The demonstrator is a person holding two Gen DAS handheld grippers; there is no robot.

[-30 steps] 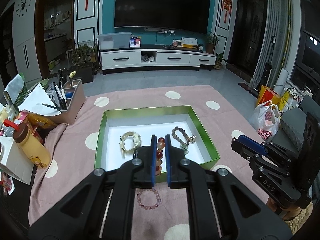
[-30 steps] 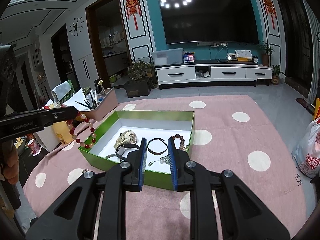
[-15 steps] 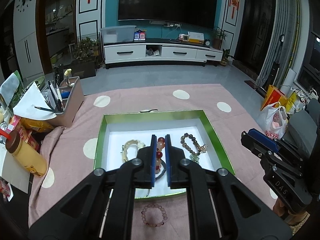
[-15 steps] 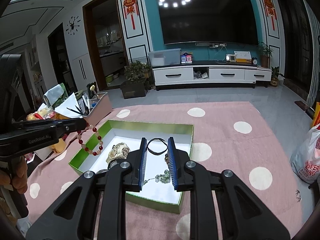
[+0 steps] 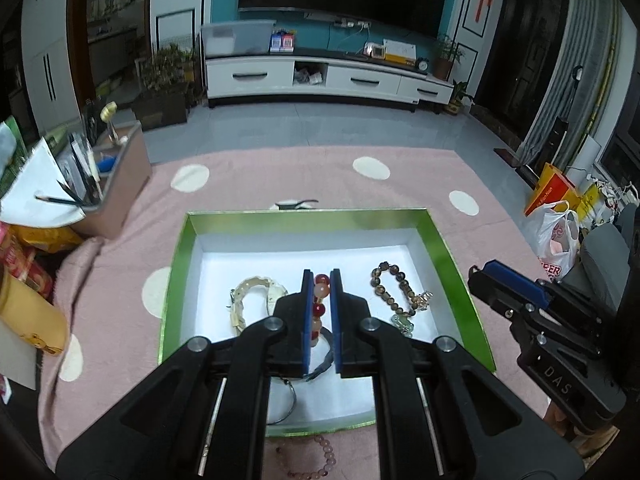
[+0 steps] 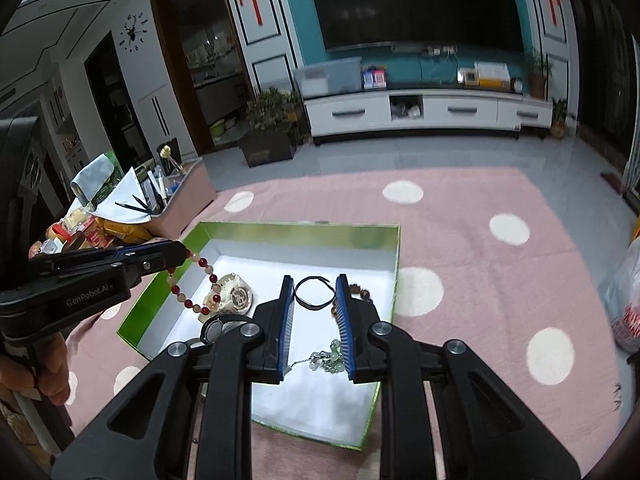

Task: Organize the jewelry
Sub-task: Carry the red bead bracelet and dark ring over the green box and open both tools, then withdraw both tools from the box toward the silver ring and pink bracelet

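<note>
My left gripper (image 5: 320,274) is shut on a red and peach bead bracelet (image 5: 321,292), which hangs over the white floor of the green box (image 5: 308,220). From the right wrist, the left gripper (image 6: 176,254) reaches in from the left and the bracelet (image 6: 192,304) dangles above a cream watch (image 6: 234,294). My right gripper (image 6: 315,280) is narrowly open over the box (image 6: 304,232) with nothing between its fingers. Below the gap lie a black cord ring (image 6: 314,292) and a green bead pendant (image 6: 330,356). The right gripper (image 5: 486,276) hovers by the box's right rim.
The box also holds a brown bead bracelet (image 5: 394,284). A pink bead bracelet (image 5: 320,456) lies on the dotted pink cloth in front of the box. A pen holder (image 5: 112,184) and a yellow bottle (image 5: 28,316) stand at left, a plastic bag (image 5: 556,236) at right.
Both grippers have moved forward over the box. The left one carried the red bracelet from the near rim to above the box floor; the pink bracelet has slid to the bottom of its view.
</note>
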